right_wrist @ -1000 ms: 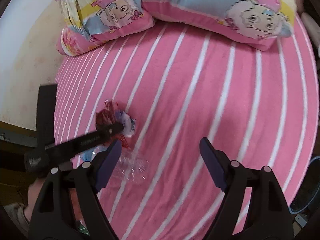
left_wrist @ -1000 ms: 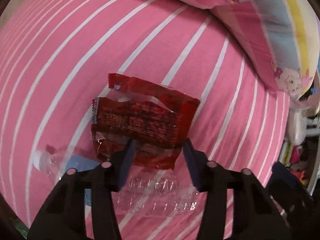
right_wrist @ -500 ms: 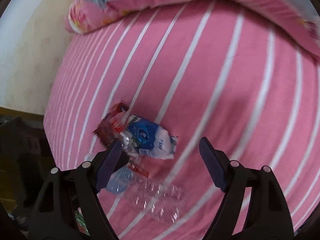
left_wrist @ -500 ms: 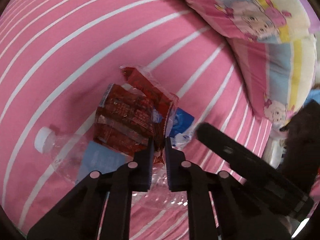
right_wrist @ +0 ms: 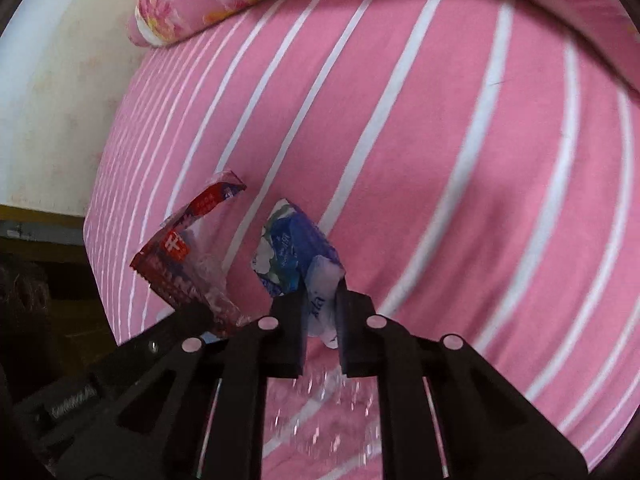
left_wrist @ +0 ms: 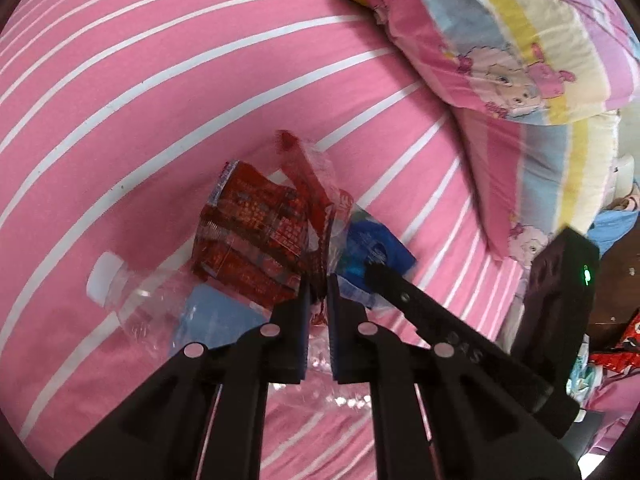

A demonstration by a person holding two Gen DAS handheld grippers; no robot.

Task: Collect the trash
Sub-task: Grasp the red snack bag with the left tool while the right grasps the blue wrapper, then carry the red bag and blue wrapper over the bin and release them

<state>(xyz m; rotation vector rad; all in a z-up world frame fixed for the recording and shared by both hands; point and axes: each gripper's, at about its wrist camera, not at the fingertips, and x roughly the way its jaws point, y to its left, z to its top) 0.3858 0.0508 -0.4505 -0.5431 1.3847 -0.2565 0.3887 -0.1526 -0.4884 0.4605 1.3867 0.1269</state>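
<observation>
While both tongs are closed on light, crinkly packaging, the step in hand looks like lifting the two wrappers off the bed together, and doing it well is mostly a matter of not losing either thin edge. In the left wrist view the left tongs [left_wrist: 318, 300] sit at lower centre with the jaws pressed almost together on the bottom edge of the red snack wrapper [left_wrist: 256, 236], which stands up just above them in the middle of the frame. In the right wrist view the right tongs [right_wrist: 322, 316] are narrowed on the pale lower end of the blue-and-white packet [right_wrist: 298, 256], with the red wrapper to its left and the other tool crossing the lower left corner. A crushed clear plastic bottle [left_wrist: 136, 304] lies on the pink striped bedsheet [left_wrist: 160, 80] at lower left of the left view, its white cap [left_wrist: 102, 278] toward the left edge, partly under the wrappers; cartoon pillows [left_wrist: 520, 60] fill the upper right. Both grips should probably stay firm and rise straight and slowly, keeping the tools apart so the wrappers do not snag each other or drag the bottle. The bottle looks like the item left to collect afterwards.
</observation>
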